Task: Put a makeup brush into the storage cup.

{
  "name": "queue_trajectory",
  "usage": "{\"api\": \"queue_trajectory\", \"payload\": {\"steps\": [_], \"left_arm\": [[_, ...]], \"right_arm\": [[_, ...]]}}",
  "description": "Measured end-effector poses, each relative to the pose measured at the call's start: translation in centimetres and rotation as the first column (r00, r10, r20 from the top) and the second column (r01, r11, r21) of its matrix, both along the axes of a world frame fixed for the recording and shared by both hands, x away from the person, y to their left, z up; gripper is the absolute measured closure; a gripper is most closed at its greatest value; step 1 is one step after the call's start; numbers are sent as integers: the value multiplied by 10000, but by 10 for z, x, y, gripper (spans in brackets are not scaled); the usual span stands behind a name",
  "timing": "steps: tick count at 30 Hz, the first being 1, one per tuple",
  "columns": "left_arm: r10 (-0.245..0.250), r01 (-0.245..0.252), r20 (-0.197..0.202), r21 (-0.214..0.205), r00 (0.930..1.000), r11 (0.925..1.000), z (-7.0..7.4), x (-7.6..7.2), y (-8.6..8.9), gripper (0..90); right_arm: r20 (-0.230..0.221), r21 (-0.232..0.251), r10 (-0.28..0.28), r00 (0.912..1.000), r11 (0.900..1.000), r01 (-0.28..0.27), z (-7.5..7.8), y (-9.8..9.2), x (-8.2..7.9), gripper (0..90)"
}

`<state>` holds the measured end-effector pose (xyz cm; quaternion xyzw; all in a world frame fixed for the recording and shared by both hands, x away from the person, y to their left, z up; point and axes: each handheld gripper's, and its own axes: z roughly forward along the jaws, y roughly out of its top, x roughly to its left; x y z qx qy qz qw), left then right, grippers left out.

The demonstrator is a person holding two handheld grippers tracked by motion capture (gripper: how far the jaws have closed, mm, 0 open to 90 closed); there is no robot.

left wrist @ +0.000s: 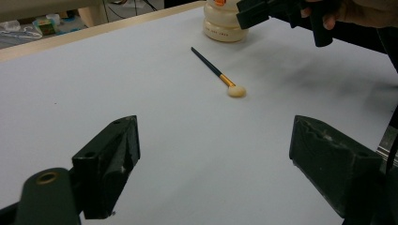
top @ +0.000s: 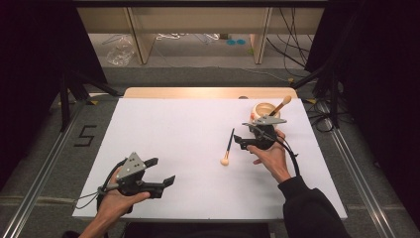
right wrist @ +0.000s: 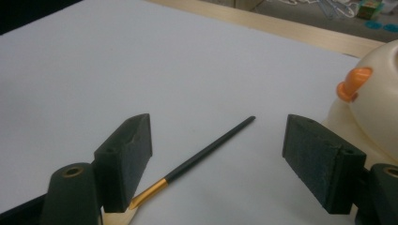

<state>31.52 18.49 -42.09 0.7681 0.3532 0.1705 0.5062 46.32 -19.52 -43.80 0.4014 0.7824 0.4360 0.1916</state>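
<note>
1. on the right half of the white desk (top: 188, 129), the right gripper (top: 243, 141) hangs just right of a dark-handled brush (top: 228, 147), held in the person's right hand (top: 271, 157).
2. its fingers (right wrist: 126, 158) stand spread wide and grip nothing; in the right gripper view the brush handle (right wrist: 206, 150) lies on the desk between them, touching neither, though the gold ferrule passes close under the left finger.
3. that brush lies flat, its pale tuft toward the near edge and its dark tip pointing far, well clear of the left gripper.
4. just far-right of the right gripper sits a cream, duck-shaped holder (top: 262, 110) with an orange beak (right wrist: 353, 83); a second brush (top: 281, 105) leans out of it.
5. at the near left, the left gripper (top: 161, 173) rests in the left hand (top: 116, 201) low over the desk, pointing right.
6. its fingers (left wrist: 112, 161) are also spread wide, with bare desk between them, holding and touching nothing; the lying brush (left wrist: 218, 73) shows far ahead of them.
</note>
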Motion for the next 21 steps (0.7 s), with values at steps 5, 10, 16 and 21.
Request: {"api": "queue_trajectory", "payload": {"steps": [5, 10, 16, 21], "left_arm": [[-72, 73, 32, -95, 10000, 9999, 0, 0, 1, 167], [3, -3, 24, -31, 10000, 10000, 0, -1, 1, 167], [-5, 5, 22, -41, 10000, 10000, 0, -1, 1, 167], [-8, 8, 22, -41, 10000, 10000, 0, -1, 1, 167]], "right_arm": [[-329, -353, 83, 9994, 9993, -94, -5, 10, 7, 255], [-683, -706, 215, 9974, 9972, -263, -9, 21, 12, 271], [-1022, -1260, 285, 9944, 9912, -413, -15, 31, 21, 285], [-1247, -1460, 240, 9919, 9884, -423, -23, 36, 27, 305]]}}
